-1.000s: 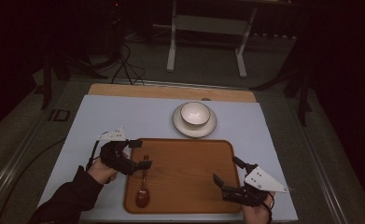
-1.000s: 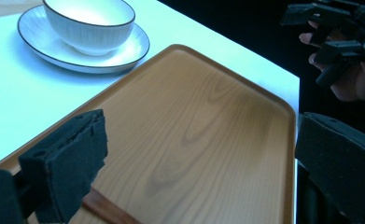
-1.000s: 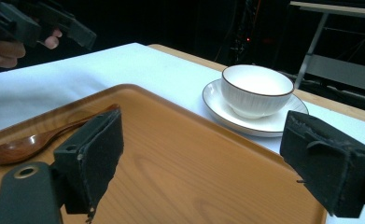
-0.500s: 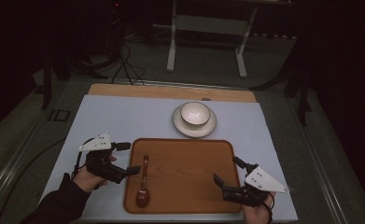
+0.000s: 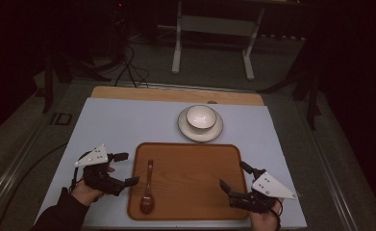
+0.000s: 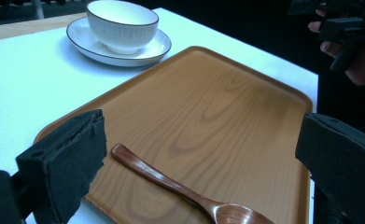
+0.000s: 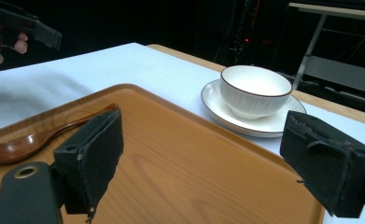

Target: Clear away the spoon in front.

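A brown wooden spoon [image 5: 147, 192] lies on the left part of a wooden tray [image 5: 190, 178], bowl end toward me. My left gripper [image 5: 128, 168] stands open just left of the tray, beside the spoon's handle, with nothing between its fingers. In the left gripper view the spoon [image 6: 171, 184] lies between the wide-apart jaws of that gripper [image 6: 201, 163], on the tray [image 6: 217, 107]. My right gripper [image 5: 232, 174] is open over the tray's front right corner. In the right gripper view this gripper [image 7: 213, 158] frames the tray [image 7: 180, 158], and the spoon [image 7: 40, 137] lies far left.
A white bowl [image 5: 201, 117] sits on a white saucer [image 5: 214, 132] just beyond the tray. The pale mat [image 5: 128, 125] covers the table, with a wooden strip [image 5: 176, 95] at its far edge. A metal stand [image 5: 214, 43] is on the floor behind.
My left gripper has drawn back to the left, from over the spoon's handle to beside the tray. The spoon stays on the tray. The right gripper has barely moved.
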Available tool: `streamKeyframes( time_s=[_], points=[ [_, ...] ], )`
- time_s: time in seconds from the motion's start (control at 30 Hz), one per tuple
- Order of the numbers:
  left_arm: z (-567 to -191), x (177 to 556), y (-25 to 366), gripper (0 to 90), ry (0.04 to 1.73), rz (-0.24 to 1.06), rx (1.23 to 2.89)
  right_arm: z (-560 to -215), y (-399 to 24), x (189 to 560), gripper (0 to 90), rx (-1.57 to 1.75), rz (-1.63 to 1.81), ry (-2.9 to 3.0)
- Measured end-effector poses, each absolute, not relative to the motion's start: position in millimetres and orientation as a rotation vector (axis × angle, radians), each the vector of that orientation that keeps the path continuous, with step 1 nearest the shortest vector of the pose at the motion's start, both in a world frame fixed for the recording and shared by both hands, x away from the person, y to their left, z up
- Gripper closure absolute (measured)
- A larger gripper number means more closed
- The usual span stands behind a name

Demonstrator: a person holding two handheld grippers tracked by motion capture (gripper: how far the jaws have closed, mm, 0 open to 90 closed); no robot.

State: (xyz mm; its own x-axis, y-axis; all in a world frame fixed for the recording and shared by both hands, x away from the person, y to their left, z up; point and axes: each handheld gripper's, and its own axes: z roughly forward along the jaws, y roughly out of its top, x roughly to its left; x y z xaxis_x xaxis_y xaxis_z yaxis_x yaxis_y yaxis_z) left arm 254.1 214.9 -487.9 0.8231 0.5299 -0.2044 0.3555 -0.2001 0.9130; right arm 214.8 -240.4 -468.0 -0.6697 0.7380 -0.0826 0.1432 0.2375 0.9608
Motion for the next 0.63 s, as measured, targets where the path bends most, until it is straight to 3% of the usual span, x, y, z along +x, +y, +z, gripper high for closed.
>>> streamKeyframes(
  time_s=[0.63],
  points=[
    [-501.5,251.7,214.9,1.7,0.670,0.206,1.804,-469.8,-240.5,215.7,13.3,0.798,1.447,1.995]
  ],
)
